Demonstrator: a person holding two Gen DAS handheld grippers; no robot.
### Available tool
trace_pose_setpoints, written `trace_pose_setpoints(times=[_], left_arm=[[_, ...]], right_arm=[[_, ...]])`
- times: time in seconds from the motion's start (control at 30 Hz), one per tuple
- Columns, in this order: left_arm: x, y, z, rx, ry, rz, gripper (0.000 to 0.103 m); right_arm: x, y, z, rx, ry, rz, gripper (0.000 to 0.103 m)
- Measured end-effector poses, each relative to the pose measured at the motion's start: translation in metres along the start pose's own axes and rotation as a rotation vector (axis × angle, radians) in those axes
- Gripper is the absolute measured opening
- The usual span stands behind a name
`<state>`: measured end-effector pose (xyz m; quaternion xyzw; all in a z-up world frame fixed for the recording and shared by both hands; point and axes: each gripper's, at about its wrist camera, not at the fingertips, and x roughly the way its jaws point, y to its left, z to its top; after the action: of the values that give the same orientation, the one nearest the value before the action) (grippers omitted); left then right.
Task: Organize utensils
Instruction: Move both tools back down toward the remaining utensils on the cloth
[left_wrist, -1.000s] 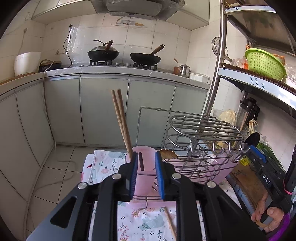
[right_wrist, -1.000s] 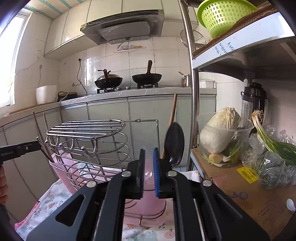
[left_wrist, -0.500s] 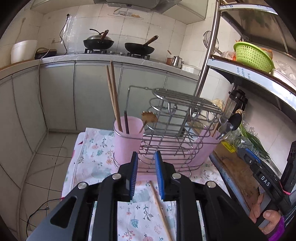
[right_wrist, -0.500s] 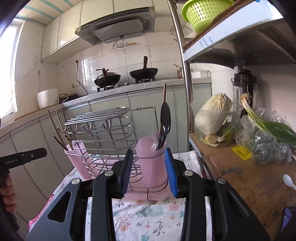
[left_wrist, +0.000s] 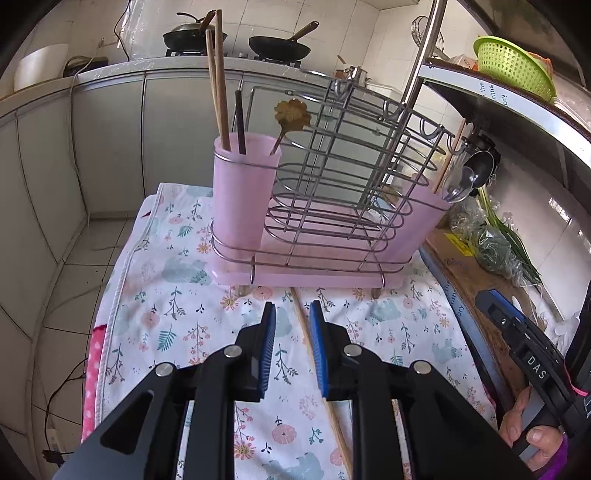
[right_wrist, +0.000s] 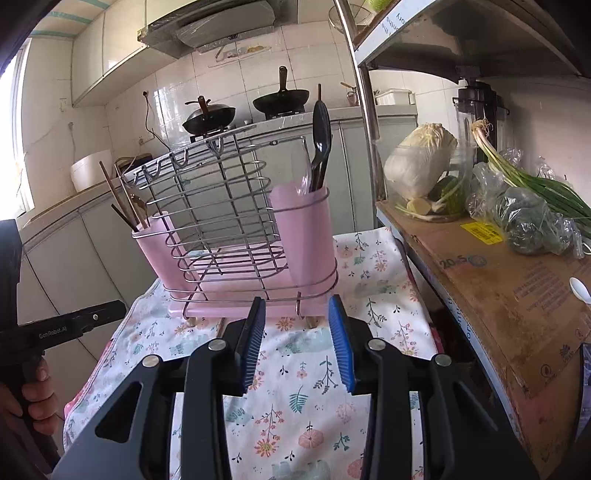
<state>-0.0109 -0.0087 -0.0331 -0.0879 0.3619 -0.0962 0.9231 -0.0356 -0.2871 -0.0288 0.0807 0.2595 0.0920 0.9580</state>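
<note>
- The left wrist view looks forward and down along its fingers (left_wrist: 271, 332) at the near long side of the rack (left_wrist: 332, 177), from close above the cloth (left_wrist: 173, 295).
- The right wrist view looks along its fingers (right_wrist: 341, 343) from nearer the rack's (right_wrist: 229, 221) right end, aimed more level, with the shelf (right_wrist: 498, 280) close on its right.
- Both views share the rack, the cloth, the far stove with woks (left_wrist: 279, 46) (right_wrist: 280, 99), and each sees the other gripper at its edge.
</note>
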Motion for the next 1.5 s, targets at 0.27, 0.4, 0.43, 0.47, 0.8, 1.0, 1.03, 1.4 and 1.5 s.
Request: trace_pose_setpoints(times=[0.27,0.4,0.43,0.47,0.8,1.0,1.03,1.4,1.5], left_arm=[[0.012,0.007,-0.011,-0.029,0.058,-0.006,0.019],[0.02,0.006,-0.016,-0.029,0.09,-0.01,0.019],[0.021,0.006,-0.017,-0.029,0.098,-0.012,0.019],[0.024,0.006,-0.018,-0.03,0.106,-0.016,0.019],[0.056,0.007,-0.028,-0.112,0.271,-0.091,0.019],[0.08,0.008,-0.027,-0.17,0.359,-0.109,0.019],[0.084,0.007,-0.025,-0.173,0.368,-0.106,0.019],[0.139,-0.014,-0.008,-0.13,0.468,-0.013,0.019],[0.151,-0.02,-0.007,-0.127,0.479,0.007,0.019]], right_arm=[[-0.008,0.003,-0.004,-0.011,-0.065,-0.049,0.065],[-0.005,0.005,-0.007,-0.027,-0.071,-0.04,0.071],[-0.003,0.005,-0.008,-0.031,-0.062,-0.04,0.072],[-0.002,0.006,-0.009,-0.036,-0.055,-0.04,0.072],[0.013,0.012,-0.024,-0.089,0.072,-0.011,0.072],[0.021,0.009,-0.03,-0.066,0.128,0.034,0.072],[0.022,0.007,-0.03,-0.057,0.133,0.04,0.072],[0.032,-0.019,-0.033,0.062,0.187,0.101,0.072],[0.036,-0.023,-0.035,0.095,0.219,0.124,0.072]])
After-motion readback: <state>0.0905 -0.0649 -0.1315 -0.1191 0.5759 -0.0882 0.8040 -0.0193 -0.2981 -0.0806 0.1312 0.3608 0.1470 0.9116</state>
